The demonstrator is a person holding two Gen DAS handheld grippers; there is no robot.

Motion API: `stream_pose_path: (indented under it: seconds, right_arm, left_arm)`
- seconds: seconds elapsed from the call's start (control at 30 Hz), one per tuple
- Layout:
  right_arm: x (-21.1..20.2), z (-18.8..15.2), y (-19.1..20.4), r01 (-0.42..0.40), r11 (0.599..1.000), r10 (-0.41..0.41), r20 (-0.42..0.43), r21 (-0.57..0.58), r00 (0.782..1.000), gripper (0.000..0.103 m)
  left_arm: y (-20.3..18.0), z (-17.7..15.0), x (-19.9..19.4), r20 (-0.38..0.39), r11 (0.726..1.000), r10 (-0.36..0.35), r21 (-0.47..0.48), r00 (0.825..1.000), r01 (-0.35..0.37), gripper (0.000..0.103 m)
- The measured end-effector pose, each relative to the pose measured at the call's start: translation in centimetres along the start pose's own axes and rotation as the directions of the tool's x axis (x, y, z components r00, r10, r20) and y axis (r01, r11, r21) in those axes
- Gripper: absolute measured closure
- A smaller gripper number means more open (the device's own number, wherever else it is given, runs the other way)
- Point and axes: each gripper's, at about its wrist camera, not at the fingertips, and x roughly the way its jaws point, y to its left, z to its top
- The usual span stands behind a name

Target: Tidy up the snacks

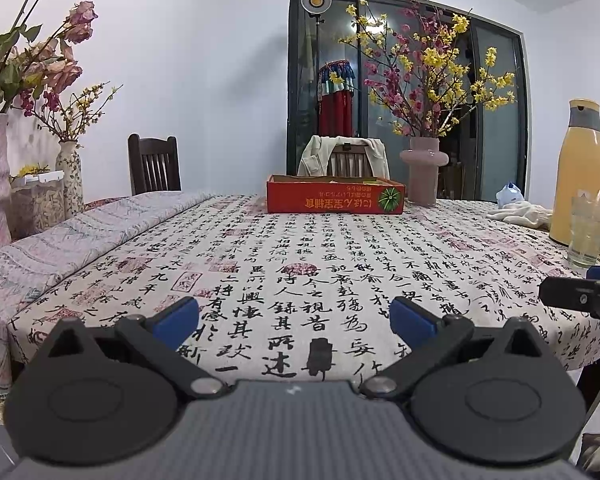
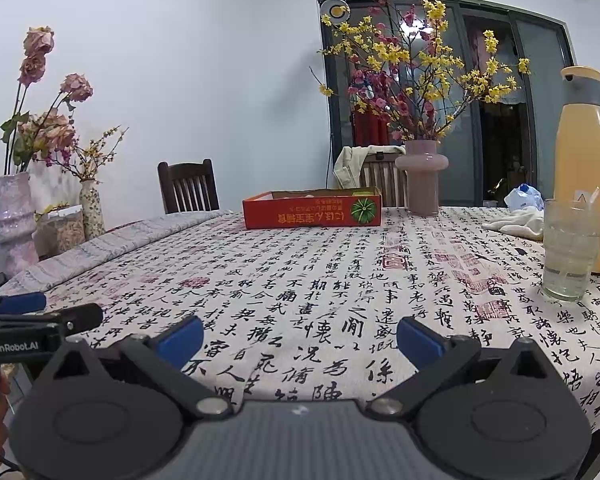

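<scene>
Fingers [image 1: 176, 316] of your left gripper [image 1: 294, 318] and right gripper [image 2: 300, 338] are gaping wide, gripping nothing, while the red box [image 1: 335, 199] is sitting at twelve o'clock across the table [image 1: 300, 264].

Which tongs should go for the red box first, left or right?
Left, marginally. The red box sits nearly dead ahead of the open left tongs; from the open right tongs it lies slightly left. Both are far.
</scene>
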Motion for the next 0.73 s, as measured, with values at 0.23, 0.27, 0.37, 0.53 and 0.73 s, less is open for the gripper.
stream_pose_path:
  seconds: [0.23,0.27,0.37,0.53,0.73]
  right_arm:
    - [0.01,0.03,0.0,0.001,1.0,-0.001,0.001,-0.001,1.0,0.0]
    - [0.0,0.03,0.01,0.001,1.0,-0.001,0.002,0.0,1.0,0.0]
    - [0.0,0.03,0.01,0.001,1.0,-0.001,0.002,0.0,1.0,0.0]
    - [0.05,0.12,0.02,0.003,1.0,-0.003,0.001,0.001,1.0,0.0]
    - [0.04,0.19,-0.06,0.002,1.0,-0.002,0.003,0.001,1.0,0.0]
  left_arm:
    - [0.01,0.06,0.0,0.0,1.0,-0.002,0.001,1.0,0.002,0.0]
    - [0.01,0.07,-0.01,0.001,1.0,-0.002,0.001,1.0,0.002,0.0]
    - [0.02,0.13,-0.04,0.004,1.0,0.0,0.0,1.0,0.0,0.0]
    - [0.07,0.15,0.08,-0.004,1.0,-0.001,-0.004,1.0,0.001,0.0]
    - [-0.25,0.06,-0.27,0.016,1.0,-0.026,0.002,1.0,0.026,0.0]
